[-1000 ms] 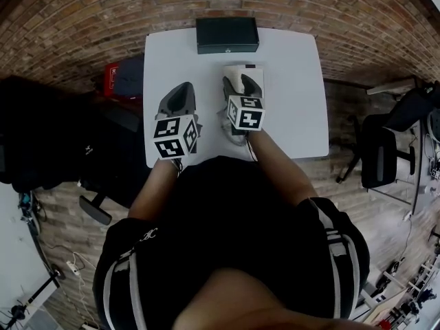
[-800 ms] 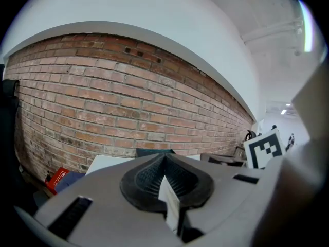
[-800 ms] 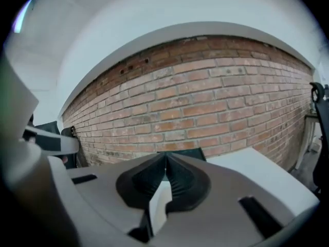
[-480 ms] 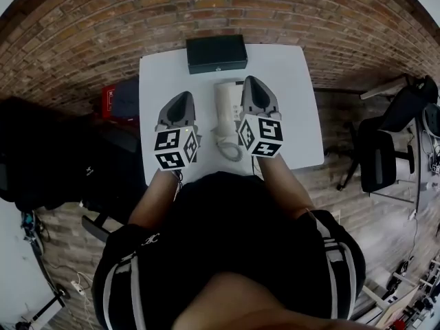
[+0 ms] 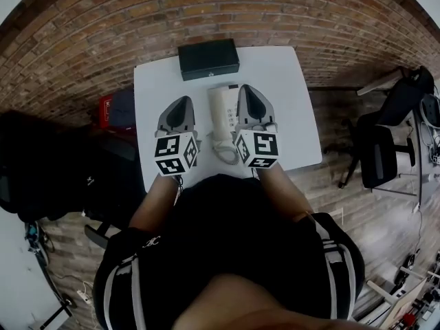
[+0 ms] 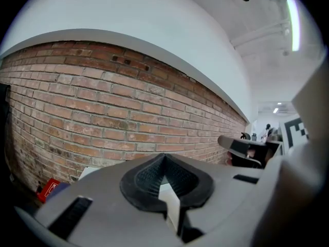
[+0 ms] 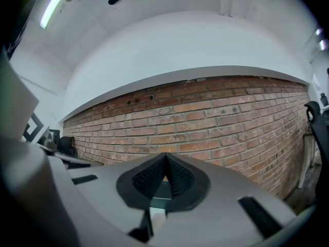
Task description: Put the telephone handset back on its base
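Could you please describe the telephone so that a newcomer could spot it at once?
Find the white table by the brick wall. A black box sits at its far edge; nearer the person, between left gripper and right gripper, lies the telephone. Only it trails a coiled cord.

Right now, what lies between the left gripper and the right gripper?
The white telephone lies there on the table, as the head view shows.
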Demonstrator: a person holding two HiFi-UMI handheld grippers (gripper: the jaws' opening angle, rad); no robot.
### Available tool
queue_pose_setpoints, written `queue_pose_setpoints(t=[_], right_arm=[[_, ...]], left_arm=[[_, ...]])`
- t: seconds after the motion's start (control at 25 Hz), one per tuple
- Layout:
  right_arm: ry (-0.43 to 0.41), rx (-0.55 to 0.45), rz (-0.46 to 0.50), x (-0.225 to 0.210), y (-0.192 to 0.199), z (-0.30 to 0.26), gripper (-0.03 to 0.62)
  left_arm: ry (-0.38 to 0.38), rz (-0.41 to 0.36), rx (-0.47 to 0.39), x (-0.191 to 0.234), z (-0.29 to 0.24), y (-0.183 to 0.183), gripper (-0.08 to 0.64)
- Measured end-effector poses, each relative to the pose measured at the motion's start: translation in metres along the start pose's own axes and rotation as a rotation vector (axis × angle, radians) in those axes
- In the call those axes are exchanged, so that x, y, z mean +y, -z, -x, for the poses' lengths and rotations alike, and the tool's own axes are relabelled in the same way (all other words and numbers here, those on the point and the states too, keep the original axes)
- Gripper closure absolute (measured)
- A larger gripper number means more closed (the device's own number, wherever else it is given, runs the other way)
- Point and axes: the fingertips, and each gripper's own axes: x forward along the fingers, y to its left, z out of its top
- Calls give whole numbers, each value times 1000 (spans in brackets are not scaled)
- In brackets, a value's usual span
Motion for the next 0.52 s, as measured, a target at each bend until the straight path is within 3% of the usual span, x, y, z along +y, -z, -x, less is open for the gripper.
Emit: queue_pose_setpoints(t=[0.52], right_arm=[[-27, 23, -1, 10, 8, -4, 594]], left_arm=[[-6, -1, 2, 3, 2, 1, 558]])
